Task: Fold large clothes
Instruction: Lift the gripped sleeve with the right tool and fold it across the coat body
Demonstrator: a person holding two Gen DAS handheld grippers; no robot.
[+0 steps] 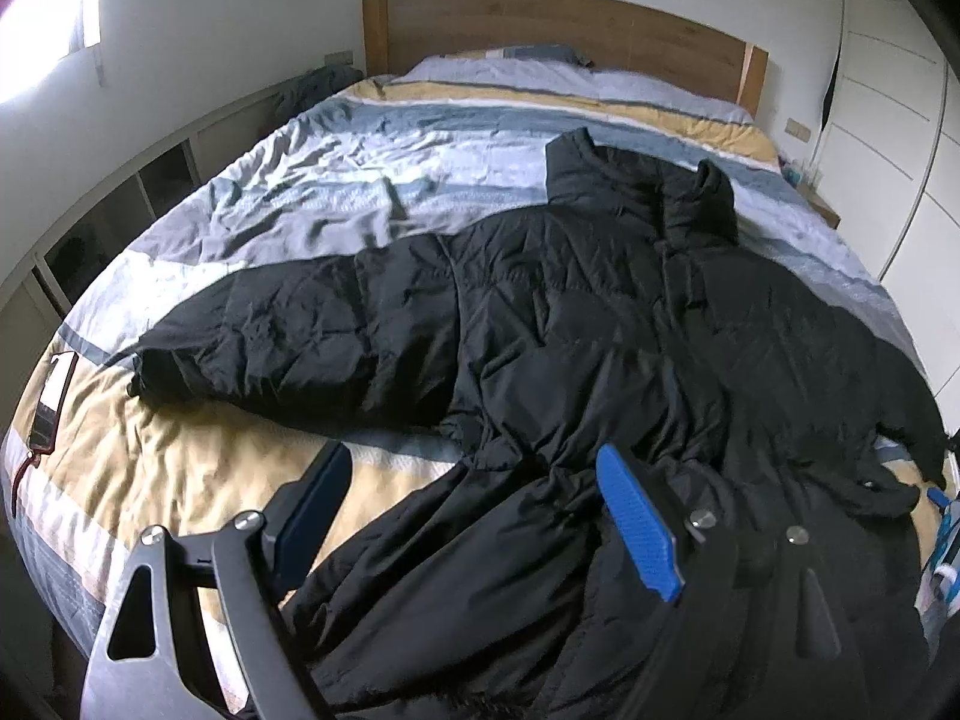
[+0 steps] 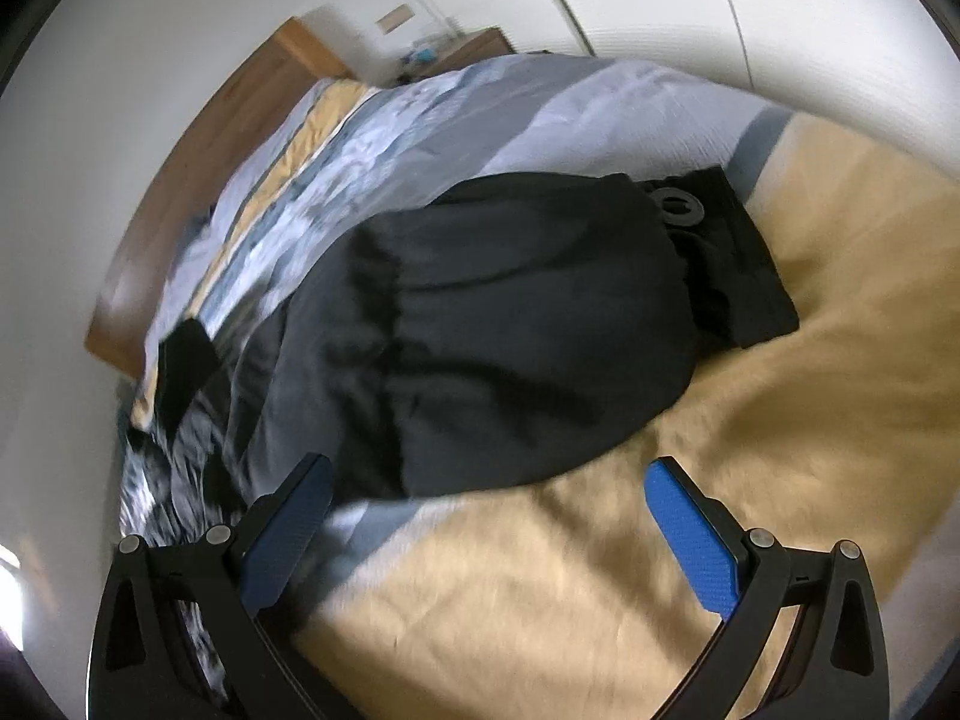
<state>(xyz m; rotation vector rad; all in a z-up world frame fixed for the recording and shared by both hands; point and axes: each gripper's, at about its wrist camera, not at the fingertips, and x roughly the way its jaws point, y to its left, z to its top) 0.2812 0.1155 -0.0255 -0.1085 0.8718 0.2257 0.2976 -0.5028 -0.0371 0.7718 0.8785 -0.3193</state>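
Jaws wide on left gripper [image 1: 474, 516] and right gripper [image 2: 489, 534], holding nothing | black quilted puffer coat [image 1: 570, 330] spread flat on striped-duvet bed [image 1: 300, 180] | sleeve [image 2: 510, 324] outstretched.

A bed [image 1: 252, 456] fills the room, covered by a rumpled duvet [image 1: 336, 180] in wide bands of pale blue, grey, white and tan. At its far end stands a wooden headboard [image 1: 540, 24], with a pillow [image 1: 528, 55] lying just in front of it. On the near left corner of the bed lies a phone [image 1: 53, 402] with a cable running from its lower end. Along the left wall runs a low white shelf unit [image 1: 120, 198] with open cubbies, and some dark cloth [image 1: 312, 87] is heaped on its far end. To the right of the bed stands a white wardrobe [image 1: 888, 96], with a wooden nightstand [image 1: 819, 204] between it and the headboard. The right wrist view is blurred; it shows the same headboard [image 2: 198, 180] and the tan band of the duvet [image 2: 780, 420].
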